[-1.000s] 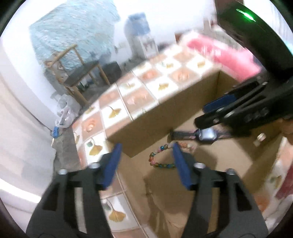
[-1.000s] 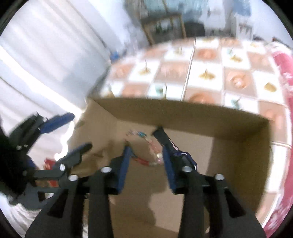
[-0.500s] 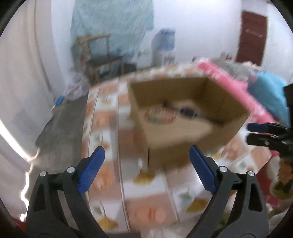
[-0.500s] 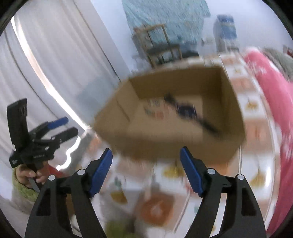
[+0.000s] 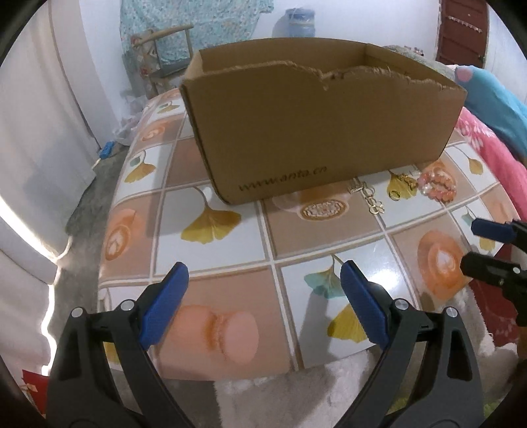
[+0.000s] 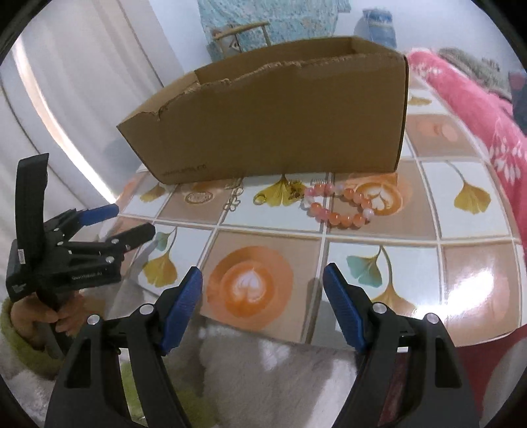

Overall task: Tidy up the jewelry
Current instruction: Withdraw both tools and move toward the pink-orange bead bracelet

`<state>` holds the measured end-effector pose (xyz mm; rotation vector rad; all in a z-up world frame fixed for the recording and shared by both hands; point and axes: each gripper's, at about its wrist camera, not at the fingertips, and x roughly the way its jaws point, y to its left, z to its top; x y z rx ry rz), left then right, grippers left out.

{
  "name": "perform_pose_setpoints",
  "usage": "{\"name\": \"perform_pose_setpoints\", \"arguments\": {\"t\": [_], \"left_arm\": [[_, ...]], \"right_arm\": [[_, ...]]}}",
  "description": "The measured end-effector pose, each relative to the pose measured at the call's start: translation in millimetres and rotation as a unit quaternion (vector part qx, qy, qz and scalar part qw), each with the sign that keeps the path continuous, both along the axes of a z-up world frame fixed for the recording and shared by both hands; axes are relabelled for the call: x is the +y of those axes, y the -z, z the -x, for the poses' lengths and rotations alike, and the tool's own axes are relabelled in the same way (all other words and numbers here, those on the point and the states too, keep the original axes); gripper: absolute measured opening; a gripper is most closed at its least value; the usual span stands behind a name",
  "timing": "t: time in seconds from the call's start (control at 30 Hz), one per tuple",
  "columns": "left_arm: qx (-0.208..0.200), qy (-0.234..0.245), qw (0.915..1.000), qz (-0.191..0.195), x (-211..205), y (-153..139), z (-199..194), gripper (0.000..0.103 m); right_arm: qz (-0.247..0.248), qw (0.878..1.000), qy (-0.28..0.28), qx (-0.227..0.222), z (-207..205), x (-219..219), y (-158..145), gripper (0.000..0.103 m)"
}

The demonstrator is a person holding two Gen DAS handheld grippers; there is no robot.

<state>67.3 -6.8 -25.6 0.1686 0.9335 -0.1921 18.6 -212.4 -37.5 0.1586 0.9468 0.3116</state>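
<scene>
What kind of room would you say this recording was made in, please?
Most likely a lived-in room at home, perhaps a bedroom: a pink blanket lies beside the table with its printed cloth, a wooden chair stands by the wall, and a water dispenser is behind the cardboard box.

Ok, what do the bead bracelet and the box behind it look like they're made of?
Orange-and-white bead bracelet: glossy, rounded beads with highlights, probably glass or plastic; can't tell which. Open-topped brown box: matte corrugated cardboard, shown by the ragged, torn top edge.
</scene>
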Motion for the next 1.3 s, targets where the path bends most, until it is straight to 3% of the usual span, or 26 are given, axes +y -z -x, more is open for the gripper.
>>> {"name": "perform_pose_setpoints", "arguments": {"t": [0.1,0.17,0.53,0.77,1.0,1.3], "left_arm": [[-0.002,0.005,0.9999,0.008,0.6,5.4,0.9,0.09],[-0.005,0.005,0.9999,0.008,-0.6,10.1,0.2,0.09],[-0.039,0.012,0.9974,0.059,4.9,-1.3,-3.1,0.09],[-0.062,0.039,0.9949,0.07,0.4,-11.3,-12.8,0.089],[-0.079,0.056,0.9925,0.075,-4.1,-18.1,-26.6,0.073],[-0.089,0.043,0.992,0.079,-3.5,-21.0,-42.4,0.073]], "right_arm": [[0.01,0.999,0.003,-0.031,2.3,2.7,-0.9,0.071],[0.018,0.999,0.007,-0.047,1.0,5.0,1.4,0.065],[0.013,0.997,-0.007,-0.071,-24.6,23.2,-2.3,0.041],[0.009,0.998,-0.014,-0.064,-36.3,26.8,0.1,0.037],[0.003,0.999,-0.01,-0.05,-48.3,23.9,4.4,0.03],[-0.005,0.999,0.01,-0.051,-59.6,12.2,3.7,0.029]]}}
